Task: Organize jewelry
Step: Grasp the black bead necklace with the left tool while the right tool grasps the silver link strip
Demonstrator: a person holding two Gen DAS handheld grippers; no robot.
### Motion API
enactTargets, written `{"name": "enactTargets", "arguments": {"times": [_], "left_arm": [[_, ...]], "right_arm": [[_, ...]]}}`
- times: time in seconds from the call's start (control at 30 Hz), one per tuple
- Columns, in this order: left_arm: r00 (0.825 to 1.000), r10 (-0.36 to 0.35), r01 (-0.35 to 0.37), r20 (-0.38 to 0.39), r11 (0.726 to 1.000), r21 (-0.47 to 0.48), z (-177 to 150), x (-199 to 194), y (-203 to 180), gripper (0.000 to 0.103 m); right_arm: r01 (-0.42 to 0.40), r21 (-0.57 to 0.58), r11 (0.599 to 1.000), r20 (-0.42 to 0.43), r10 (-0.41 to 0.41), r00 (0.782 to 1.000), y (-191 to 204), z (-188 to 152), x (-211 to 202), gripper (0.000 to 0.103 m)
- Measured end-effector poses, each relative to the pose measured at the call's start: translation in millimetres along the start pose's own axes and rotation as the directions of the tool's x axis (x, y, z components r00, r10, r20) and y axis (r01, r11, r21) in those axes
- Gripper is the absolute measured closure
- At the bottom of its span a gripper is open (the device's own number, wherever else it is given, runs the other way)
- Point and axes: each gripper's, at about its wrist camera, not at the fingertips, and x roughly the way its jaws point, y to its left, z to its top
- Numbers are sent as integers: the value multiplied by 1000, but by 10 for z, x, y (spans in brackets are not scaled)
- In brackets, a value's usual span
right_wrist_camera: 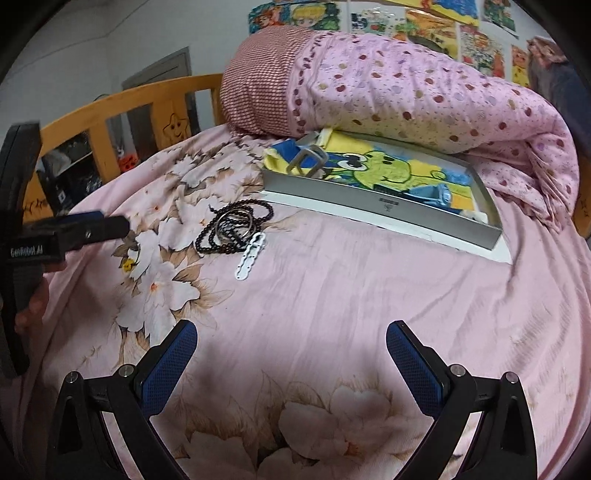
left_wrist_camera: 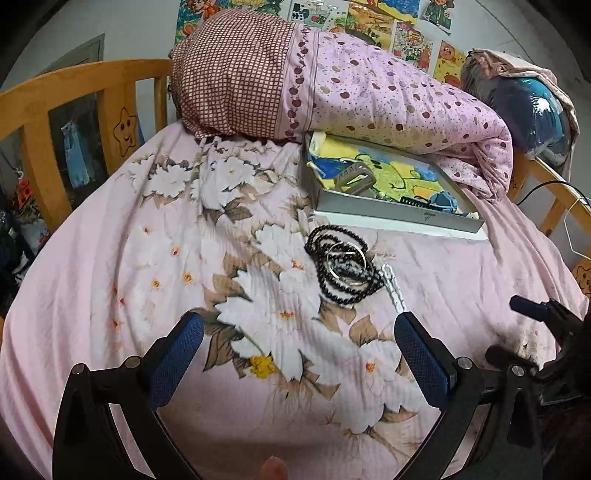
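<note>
While agape, left hand-held gripper [left_wrist_camera: 299, 332] nears beads [left_wrist_camera: 343, 269].

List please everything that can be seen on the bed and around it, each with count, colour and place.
Dark bead strand: one, black, coiled on the pink floral bedsheet, before the tray.
Clear ring bangle: one, transparent, lying on the beads.
White plastic clip strip: one, white, beside the beads.
Shallow grey box tray: one, grey, against the quilt; cartoon frog cloth inside.
Grey buckle-shaped piece: one, in the tray.
Rolled polka-dot quilt: one, pink, behind the tray.
Wooden bed rail: orange-brown, left.
Cartoon posters: several, wall.
Left claw: open, empty.
Right claw: open, empty.
</note>
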Motion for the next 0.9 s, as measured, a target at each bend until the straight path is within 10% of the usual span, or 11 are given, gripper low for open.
{"name": "enactTargets", "arguments": {"times": [0.4,0.9], "left_arm": [[991,-128,126,22,989,83,345,320,-103,3],[955,-252,266,-155,961,78,374,908,67,77]], "right_arm": [[-53,-31,998,12,53,999,-9,119,202,0],[-131,-80,988,-36,128,991,127,307,608,43]]}}
